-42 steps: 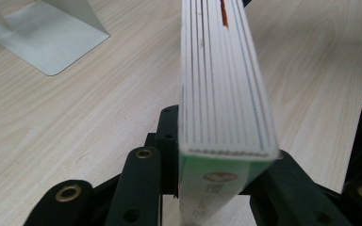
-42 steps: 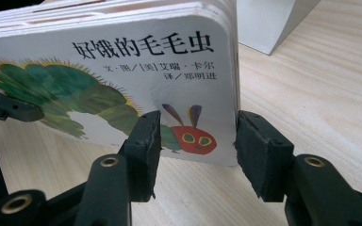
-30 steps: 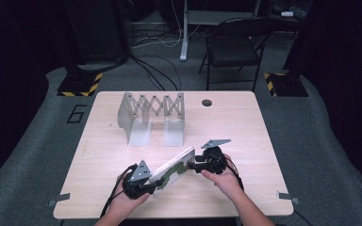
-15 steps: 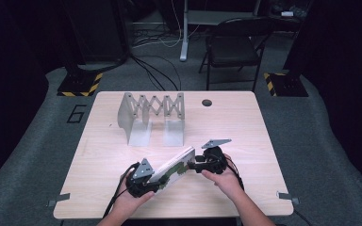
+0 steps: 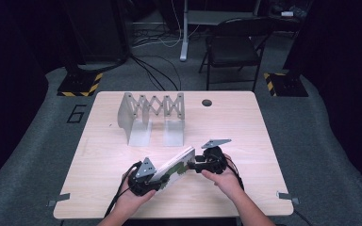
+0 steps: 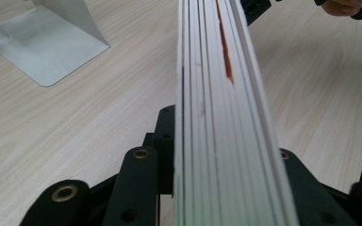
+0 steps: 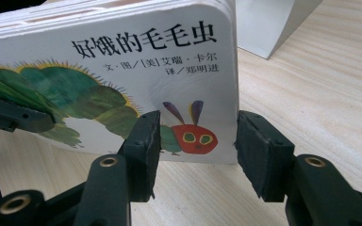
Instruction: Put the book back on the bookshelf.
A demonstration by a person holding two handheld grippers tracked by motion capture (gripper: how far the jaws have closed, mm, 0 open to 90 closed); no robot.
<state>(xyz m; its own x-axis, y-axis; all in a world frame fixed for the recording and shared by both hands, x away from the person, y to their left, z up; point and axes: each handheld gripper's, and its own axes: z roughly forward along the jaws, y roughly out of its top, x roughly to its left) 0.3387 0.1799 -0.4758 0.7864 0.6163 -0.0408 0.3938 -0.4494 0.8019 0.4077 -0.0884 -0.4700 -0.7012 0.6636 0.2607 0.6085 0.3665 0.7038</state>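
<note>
Likely to tip or slip: book [image 5: 173, 166] pinched on edge by left gripper [image 5: 143, 178] alone, right gripper [image 7: 195, 150] spread beside its cover, not gripping.

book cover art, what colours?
White book cover: green caterpillar, red head, black title text. Right gripper view shows it best.
</note>
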